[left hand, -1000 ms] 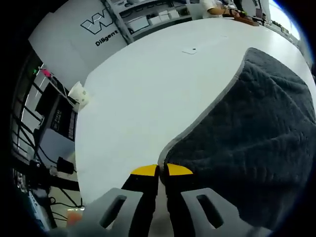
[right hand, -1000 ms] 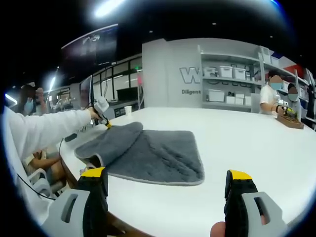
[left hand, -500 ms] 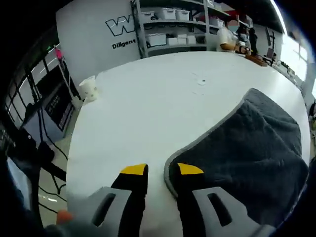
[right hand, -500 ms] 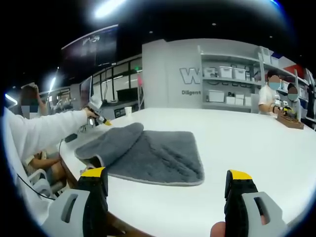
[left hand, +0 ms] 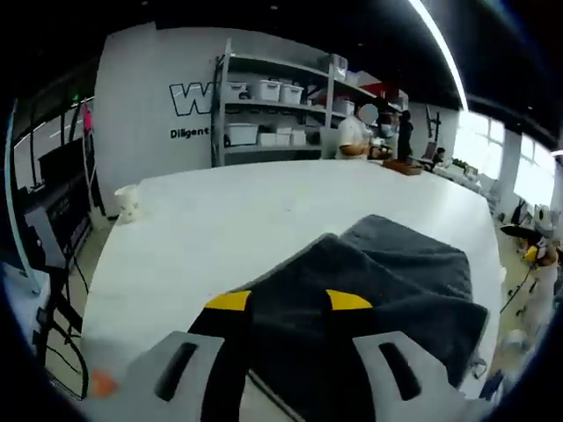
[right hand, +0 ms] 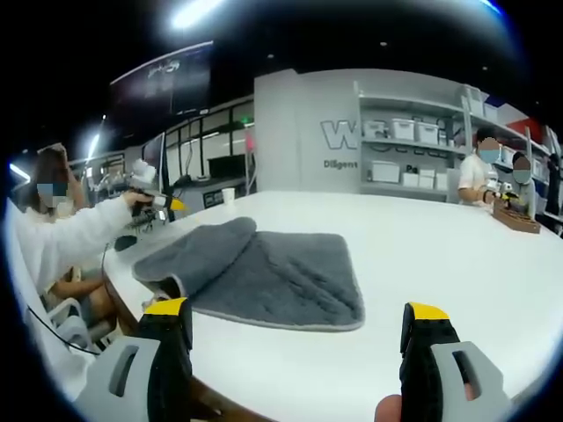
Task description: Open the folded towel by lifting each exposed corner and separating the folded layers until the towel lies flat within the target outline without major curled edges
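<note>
The dark grey towel (right hand: 273, 268) with a pale hem lies on the white table (right hand: 457, 255). Its left part is humped and folded over, and a curled corner sits at the near left. In the right gripper view, a sleeved hand holds my left gripper (right hand: 167, 203) in the air, left of the towel and apart from it. In the left gripper view, that gripper (left hand: 290, 301) is open, with the towel (left hand: 396, 272) showing beyond its jaws and nothing held. My right gripper (right hand: 296, 309) hovers wide open at the table's near edge, short of the towel.
A paper cup (left hand: 127, 202) stands near the table's far left edge. People work at the far end beside a wooden box (right hand: 515, 215). Shelves with bins (right hand: 396, 145) line the back wall. Another person sits at the left (right hand: 53, 189). Bare table (left hand: 202, 220) stretches past the towel.
The left gripper went from shut at the towel's hem to wide open and drew back and up, away from the towel. The right gripper has not moved.
</note>
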Demonstrator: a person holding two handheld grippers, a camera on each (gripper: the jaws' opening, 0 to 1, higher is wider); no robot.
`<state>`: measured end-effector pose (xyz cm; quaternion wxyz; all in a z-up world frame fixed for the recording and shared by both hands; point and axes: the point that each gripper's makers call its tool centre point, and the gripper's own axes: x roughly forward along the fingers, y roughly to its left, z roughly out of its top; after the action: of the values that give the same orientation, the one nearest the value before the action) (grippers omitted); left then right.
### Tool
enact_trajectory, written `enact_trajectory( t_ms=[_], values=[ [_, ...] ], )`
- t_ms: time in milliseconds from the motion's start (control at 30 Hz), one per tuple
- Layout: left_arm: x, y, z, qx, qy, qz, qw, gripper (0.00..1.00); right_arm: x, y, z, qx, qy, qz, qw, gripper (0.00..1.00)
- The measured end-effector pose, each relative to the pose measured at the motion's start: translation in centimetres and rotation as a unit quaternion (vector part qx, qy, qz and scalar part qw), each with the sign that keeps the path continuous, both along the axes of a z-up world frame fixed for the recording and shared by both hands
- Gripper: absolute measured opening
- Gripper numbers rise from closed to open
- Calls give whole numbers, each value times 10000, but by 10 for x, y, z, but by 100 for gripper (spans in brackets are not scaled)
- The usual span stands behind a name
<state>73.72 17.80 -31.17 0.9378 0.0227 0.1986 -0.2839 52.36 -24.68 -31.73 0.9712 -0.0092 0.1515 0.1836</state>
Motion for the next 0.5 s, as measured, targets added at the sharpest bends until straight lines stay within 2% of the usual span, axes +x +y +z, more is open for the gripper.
enact_trajectory(
  t_ms=[167,200,267,400,433,467,500],
  values=[
    [-49,-26,15,-601,-454,-283,9968,39,1,4,-2,-71,35,15,10000,99],
    [-57,-28,17,-606,-612,-299,9958,40,1,5,-3,-82,44,24,10000,99],
    [-78,-34,15,-565,-673,-380,9954,42,1,8,-4,-105,58,10,9999,99],
    [-105,-44,20,-701,-803,-549,9928,57,3,16,-8,-169,122,71,9998,99],
    [-111,-46,23,-821,-801,-574,9917,60,5,18,-9,-183,134,87,9997,99],
    [-115,-47,29,-1079,-846,-515,9892,63,7,20,-11,-207,156,101,9996,99],
    [-119,-49,36,-1216,-1033,-557,9856,67,8,23,-13,-209,187,121,9995,98]
  ],
)
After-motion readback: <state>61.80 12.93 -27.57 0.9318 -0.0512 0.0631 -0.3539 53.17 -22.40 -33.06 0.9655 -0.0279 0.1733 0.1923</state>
